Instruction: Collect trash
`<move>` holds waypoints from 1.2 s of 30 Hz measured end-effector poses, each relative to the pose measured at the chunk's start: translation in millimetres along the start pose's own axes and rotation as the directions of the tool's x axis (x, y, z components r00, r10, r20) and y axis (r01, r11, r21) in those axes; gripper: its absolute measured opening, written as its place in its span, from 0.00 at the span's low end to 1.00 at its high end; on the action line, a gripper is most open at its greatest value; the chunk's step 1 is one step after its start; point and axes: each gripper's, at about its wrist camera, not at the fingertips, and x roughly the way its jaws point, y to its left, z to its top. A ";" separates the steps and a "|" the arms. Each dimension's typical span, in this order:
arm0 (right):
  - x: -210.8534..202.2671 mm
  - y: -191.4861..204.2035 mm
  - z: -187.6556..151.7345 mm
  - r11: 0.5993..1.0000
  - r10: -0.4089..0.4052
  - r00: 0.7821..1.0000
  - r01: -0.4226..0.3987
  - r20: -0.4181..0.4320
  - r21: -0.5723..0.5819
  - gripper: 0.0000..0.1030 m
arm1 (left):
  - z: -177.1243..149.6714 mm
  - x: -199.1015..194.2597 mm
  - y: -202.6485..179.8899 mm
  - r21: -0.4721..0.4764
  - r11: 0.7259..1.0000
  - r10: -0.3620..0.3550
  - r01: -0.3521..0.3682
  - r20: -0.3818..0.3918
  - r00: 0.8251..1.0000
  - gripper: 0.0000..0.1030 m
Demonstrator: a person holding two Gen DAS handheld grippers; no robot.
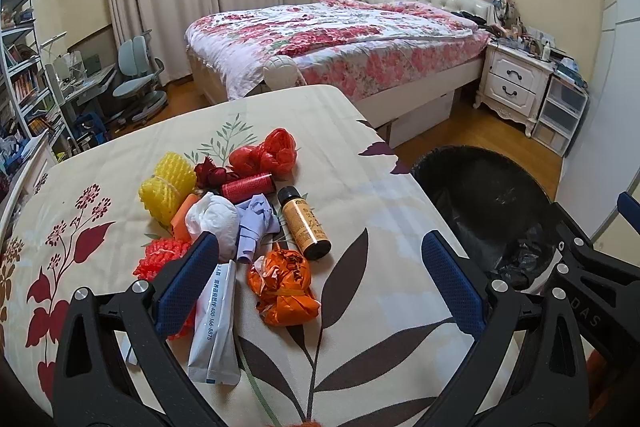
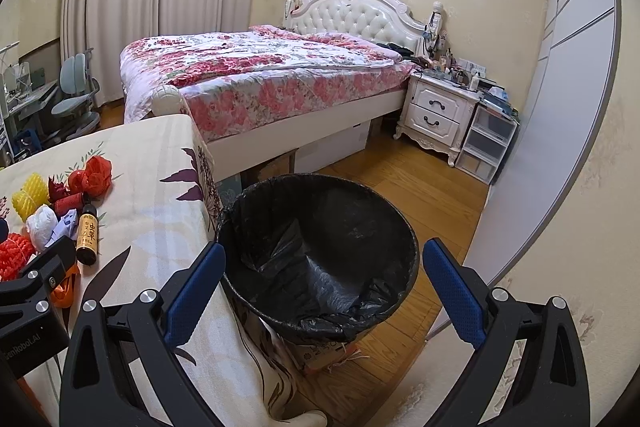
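Left claw [image 1: 320, 279] open, hides pt of white sachet [image 1: 214, 323]

white sachet [image 1: 214, 327]: "400 166 8875" | left gripper [image 2: 24, 307] body: "GenRobot.AI"

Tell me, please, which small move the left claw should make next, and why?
Probably lower the open left claw onto the crumpled orange plastic wrapper: it lies between the fingers, nearest on the floral tablecloth, and the black-lined bin waits empty beside the table.
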 end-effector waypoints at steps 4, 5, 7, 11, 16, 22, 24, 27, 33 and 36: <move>0.1 2.1 0.2 1.000 0.000 1.000 0.000 0.000 0.000 0.93 | 0.2 -1.3 -1.6 0.002 1.000 0.000 0.000 -0.002 1.000 0.96; 0.4 1.2 -0.3 1.000 -0.001 1.000 0.001 0.000 0.000 0.93 | 0.5 -1.4 -1.4 0.001 1.000 -0.001 0.001 -0.001 1.000 0.96; 0.2 3.6 1.0 1.000 0.000 1.000 0.000 -0.001 -0.001 0.93 | 0.1 -1.9 -2.3 0.002 1.000 0.001 -0.001 -0.001 1.000 0.96; 0.5 0.4 -1.0 1.000 0.001 1.000 -0.001 -0.001 0.000 0.93 | -0.2 -1.7 -2.3 0.002 1.000 -0.001 0.001 -0.001 1.000 0.96; 1.3 1.7 0.3 1.000 0.002 1.000 -0.002 0.000 -0.001 0.93 | -0.3 -1.8 -3.9 0.004 1.000 -0.005 0.005 -0.001 1.000 0.96; 0.0 4.2 1.4 1.000 0.001 1.000 -0.001 -0.005 -0.001 0.93 | -1.7 -3.1 -5.9 0.006 1.000 -0.007 0.007 -0.004 1.000 0.96; 0.1 4.0 1.3 1.000 0.001 1.000 -0.001 -0.004 -0.001 0.93 | -0.9 -2.6 -5.4 0.006 1.000 -0.007 0.007 -0.003 1.000 0.96; 0.2 4.0 1.3 1.000 0.001 1.000 -0.001 -0.005 -0.001 0.93 | -2.0 -3.7 -6.9 0.007 1.000 -0.007 0.007 -0.003 1.000 0.96; 0.4 4.0 1.3 1.000 0.001 1.000 -0.001 -0.006 0.000 0.93 | -1.7 -2.9 -7.7 0.007 1.000 -0.009 0.009 -0.007 1.000 0.96; 0.7 3.6 1.2 1.000 0.001 1.000 -0.001 -0.006 -0.001 0.93 | -2.2 -3.3 -8.3 0.007 1.000 -0.008 0.009 -0.006 1.000 0.96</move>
